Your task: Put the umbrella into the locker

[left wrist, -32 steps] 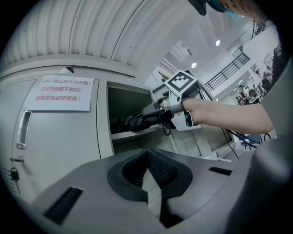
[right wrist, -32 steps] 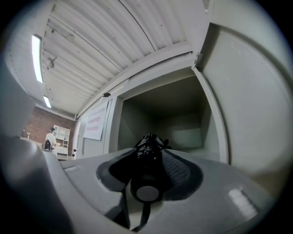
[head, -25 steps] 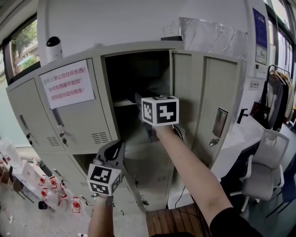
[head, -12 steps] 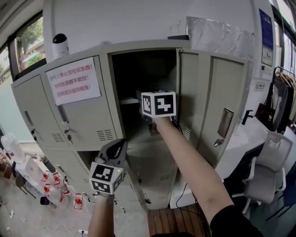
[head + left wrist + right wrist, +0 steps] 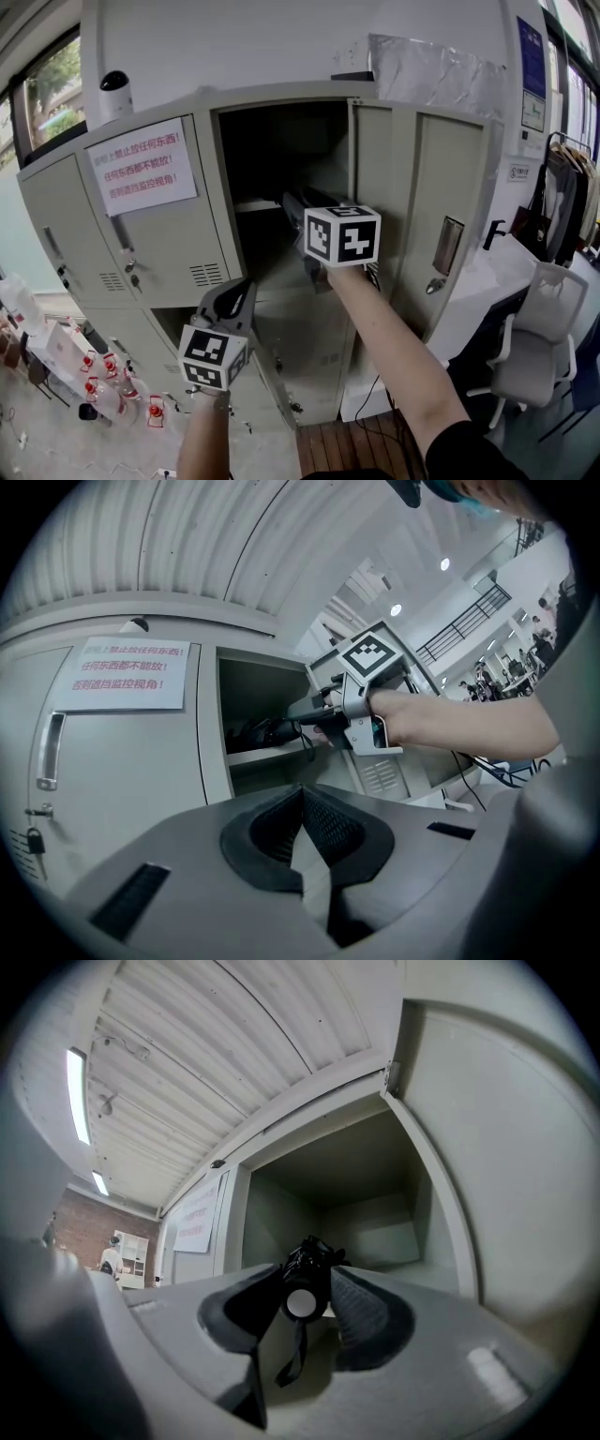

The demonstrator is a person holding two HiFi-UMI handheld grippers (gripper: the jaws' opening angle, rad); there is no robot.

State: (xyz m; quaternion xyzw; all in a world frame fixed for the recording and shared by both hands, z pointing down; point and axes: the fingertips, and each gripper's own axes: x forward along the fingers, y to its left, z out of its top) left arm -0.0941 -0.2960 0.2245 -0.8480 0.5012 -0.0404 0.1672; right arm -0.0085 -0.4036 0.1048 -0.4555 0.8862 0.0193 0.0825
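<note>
The grey locker [image 5: 225,281] has its upper middle compartment [image 5: 281,150] open, with the door [image 5: 441,220] swung out to the right. My right gripper [image 5: 305,223] is at the opening, shut on a black folded umbrella [image 5: 307,1262]. The umbrella points into the compartment over an inner shelf [image 5: 258,755]. Its white-capped handle end and strap hang between the jaws of the right gripper [image 5: 302,1305]. From the left gripper view the umbrella [image 5: 265,729] reaches over the shelf. My left gripper [image 5: 240,296] is lower left, by the lower door, shut on nothing.
The closed door on the left carries a paper notice [image 5: 141,167]. A white camera [image 5: 112,94] stands on top of the locker. Bottles [image 5: 103,384] sit on the floor at the left. A white chair [image 5: 534,347] and hanging coats [image 5: 562,187] are at the right.
My right gripper with the umbrella has shifted a little right and down at the opening. The left gripper has stayed in place.
</note>
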